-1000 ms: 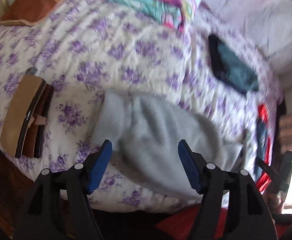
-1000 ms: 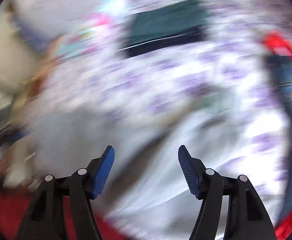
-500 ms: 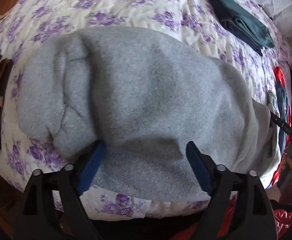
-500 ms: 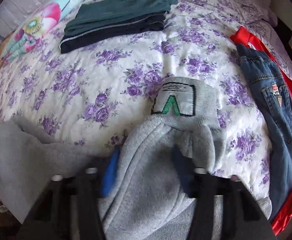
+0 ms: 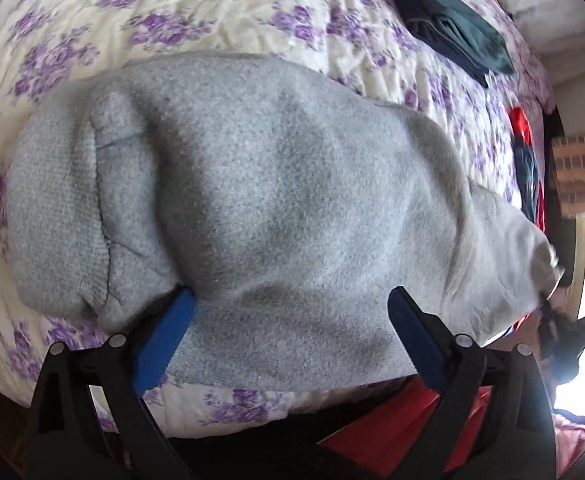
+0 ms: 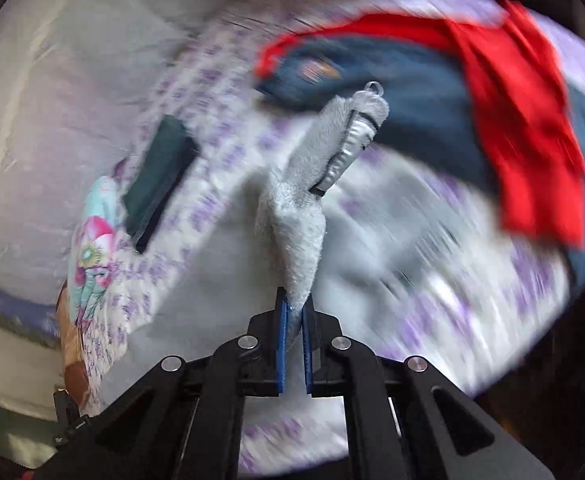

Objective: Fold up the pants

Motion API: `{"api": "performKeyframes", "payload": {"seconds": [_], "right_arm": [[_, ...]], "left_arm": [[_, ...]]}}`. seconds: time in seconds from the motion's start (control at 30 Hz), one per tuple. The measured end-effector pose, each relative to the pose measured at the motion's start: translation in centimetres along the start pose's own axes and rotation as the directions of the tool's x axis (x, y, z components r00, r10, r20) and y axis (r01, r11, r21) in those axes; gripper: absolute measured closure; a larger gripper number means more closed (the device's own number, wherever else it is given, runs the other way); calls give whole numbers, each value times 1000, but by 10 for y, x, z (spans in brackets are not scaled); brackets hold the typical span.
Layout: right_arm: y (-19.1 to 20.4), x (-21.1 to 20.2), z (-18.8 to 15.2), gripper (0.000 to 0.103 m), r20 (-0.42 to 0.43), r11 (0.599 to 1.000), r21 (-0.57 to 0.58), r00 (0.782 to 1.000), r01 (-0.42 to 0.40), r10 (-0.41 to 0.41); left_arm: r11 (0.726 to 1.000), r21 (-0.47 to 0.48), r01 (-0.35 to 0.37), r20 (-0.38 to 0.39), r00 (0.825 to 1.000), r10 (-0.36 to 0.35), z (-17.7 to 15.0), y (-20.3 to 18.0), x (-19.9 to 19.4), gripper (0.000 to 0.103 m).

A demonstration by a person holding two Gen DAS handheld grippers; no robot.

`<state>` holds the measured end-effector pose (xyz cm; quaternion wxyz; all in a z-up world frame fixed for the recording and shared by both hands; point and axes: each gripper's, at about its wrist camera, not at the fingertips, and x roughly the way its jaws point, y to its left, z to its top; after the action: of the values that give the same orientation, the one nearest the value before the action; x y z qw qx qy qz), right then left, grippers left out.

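Grey fleece pants lie bunched across the purple-flowered bedspread, ribbed cuff to the left. My left gripper points down over their near edge. Its jaws are opening wide, with fabric between the blue pads and the left pad tucked against a fold, neither pressing. My right gripper is shut on an edge of the grey pants. The pinched strip stands up from its pads, a label and loop at the tip. The right wrist view is motion-blurred.
Folded dark green pants lie at the far side of the bed, and show again in the right wrist view. Blue jeans and a red garment sit near the bed's end. A floral pillow lies near the headboard. Red cloth shows below the bed's near edge.
My left gripper came down onto the grey pants and spread wider. My right gripper closed on the pants' labelled end, then swung and rolled with the fabric pulled up.
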<state>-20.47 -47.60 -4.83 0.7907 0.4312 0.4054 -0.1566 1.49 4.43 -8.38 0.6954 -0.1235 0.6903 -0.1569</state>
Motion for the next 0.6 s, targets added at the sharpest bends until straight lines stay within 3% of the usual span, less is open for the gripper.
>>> {"api": "performKeyframes", "payload": {"seconds": [0.07, 0.13, 0.17, 0.2, 0.23, 0.37, 0.43, 0.47, 0.5, 0.53, 0.6], "right_arm": [[-37, 12, -19, 92, -34, 987, 159, 999, -3, 8], [-56, 10, -27, 92, 18, 939, 323, 993, -115, 116], [-57, 5, -26, 91, 62, 923, 347, 986, -166, 154], [-52, 1, -23, 82, 82, 926, 331, 983, -183, 165], [-44, -3, -18, 68, 92, 944, 287, 986, -161, 140], [4, -26, -4, 68, 197, 998, 53, 980, -27, 16], [34, -38, -6, 68, 293, 994, -79, 955, 70, -44], [48, -38, -5, 67, 314, 981, -162, 948, 105, -50], [60, -32, -5, 61, 302, 959, -247, 952, 136, -57], [76, -11, -6, 46, 249, 918, -351, 964, 184, -97], [73, 29, -4, 42, 152, 864, -433, 966, 256, -210]], "left_arm": [[999, 34, -19, -11, 1000, 19, 1, -5, 4, 8], [997, 62, -37, -21, 999, 38, 2, -9, 7, 8], [997, 70, -41, -24, 999, 43, 3, -10, 8, 8], [996, 75, -41, -27, 999, 43, 3, -11, 9, 8], [996, 77, -40, -29, 999, 42, 3, -11, 9, 8], [995, 93, -39, -8, 999, 40, 1, -13, 2, 8], [993, 109, -46, 33, 999, 43, -2, -15, -8, 8], [992, 117, -54, 66, 997, 46, -4, -17, -13, 8], [990, 122, -65, 89, 995, 55, -5, -16, -17, 8], [989, 122, -79, 98, 993, 67, -8, -12, -20, 8], [986, 113, -126, 82, 990, 117, -8, -5, -12, 8]]}}
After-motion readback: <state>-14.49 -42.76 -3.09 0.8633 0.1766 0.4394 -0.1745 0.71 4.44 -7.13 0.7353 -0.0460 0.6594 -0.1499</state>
